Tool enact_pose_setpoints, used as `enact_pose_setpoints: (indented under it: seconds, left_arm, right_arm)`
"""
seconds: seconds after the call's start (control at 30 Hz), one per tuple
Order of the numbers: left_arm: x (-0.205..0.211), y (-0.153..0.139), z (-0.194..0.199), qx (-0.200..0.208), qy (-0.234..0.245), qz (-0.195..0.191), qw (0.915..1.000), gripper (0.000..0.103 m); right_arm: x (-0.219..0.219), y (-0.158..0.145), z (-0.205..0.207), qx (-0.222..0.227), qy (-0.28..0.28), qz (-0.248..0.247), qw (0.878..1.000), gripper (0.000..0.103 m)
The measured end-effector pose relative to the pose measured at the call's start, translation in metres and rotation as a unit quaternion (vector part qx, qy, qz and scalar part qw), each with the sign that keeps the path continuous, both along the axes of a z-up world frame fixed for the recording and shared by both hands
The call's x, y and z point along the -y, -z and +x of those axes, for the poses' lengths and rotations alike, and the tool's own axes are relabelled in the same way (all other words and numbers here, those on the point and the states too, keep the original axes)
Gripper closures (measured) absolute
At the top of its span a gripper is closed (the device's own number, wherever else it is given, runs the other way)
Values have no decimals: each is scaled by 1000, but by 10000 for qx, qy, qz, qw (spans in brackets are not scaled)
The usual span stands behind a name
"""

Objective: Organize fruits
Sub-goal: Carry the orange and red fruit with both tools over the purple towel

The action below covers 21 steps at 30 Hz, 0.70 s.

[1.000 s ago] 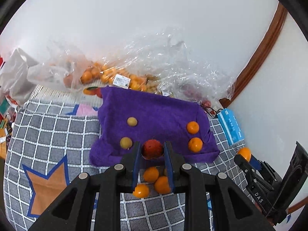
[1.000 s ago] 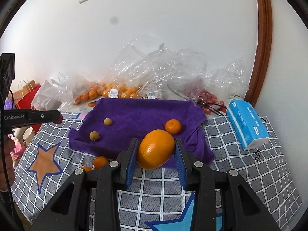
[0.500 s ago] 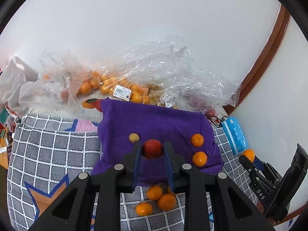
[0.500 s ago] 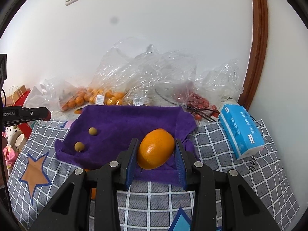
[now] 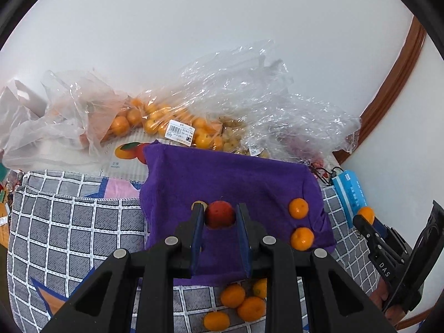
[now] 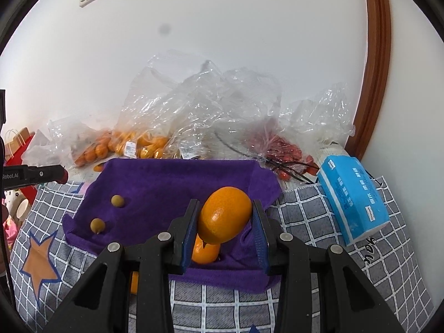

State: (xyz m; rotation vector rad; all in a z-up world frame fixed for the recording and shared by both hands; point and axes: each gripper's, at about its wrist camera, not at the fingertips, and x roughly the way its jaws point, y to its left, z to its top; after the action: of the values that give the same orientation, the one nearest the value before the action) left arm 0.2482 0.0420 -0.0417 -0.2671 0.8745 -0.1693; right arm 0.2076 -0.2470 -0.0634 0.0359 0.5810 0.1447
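Observation:
A purple cloth (image 5: 222, 177) lies on the checked table cover. My left gripper (image 5: 219, 216) is shut on a small red fruit (image 5: 219, 214) and holds it over the cloth's middle. Two small oranges (image 5: 298, 208) sit on the cloth's right side, and a small tan fruit (image 5: 200, 204) peeks from behind my left finger. My right gripper (image 6: 225, 219) is shut on a large orange (image 6: 225, 215) over the cloth's (image 6: 172, 183) near right part. A small orange (image 6: 205, 252) lies under it. Two small tan fruits (image 6: 117, 201) sit on the cloth's left.
Several loose oranges (image 5: 244, 302) lie on the checked cover (image 5: 69, 222) in front of the cloth. Clear plastic bags of oranges (image 5: 166, 125) and red fruit (image 6: 280, 149) line the wall. A blue tissue pack (image 6: 352, 197) lies at the right.
Both grippers have moved forward over the purple cloth, each still holding its fruit. The loose oranges now lie behind the left gripper's fingertips.

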Motion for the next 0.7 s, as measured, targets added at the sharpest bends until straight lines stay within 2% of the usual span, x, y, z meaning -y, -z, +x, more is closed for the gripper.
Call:
enact_pose_setpoints:
  seconds: [0.2,0.7]
  left_arm:
    - [-6,18,14,-196,-49,3,9998,80]
    - [-12,73,42,-738,-104,109,9972,80]
  right_arm:
    - [5,15,19,-135,41,54,9999,66]
    - [9,74,62,-757,-2,191,9969,66]
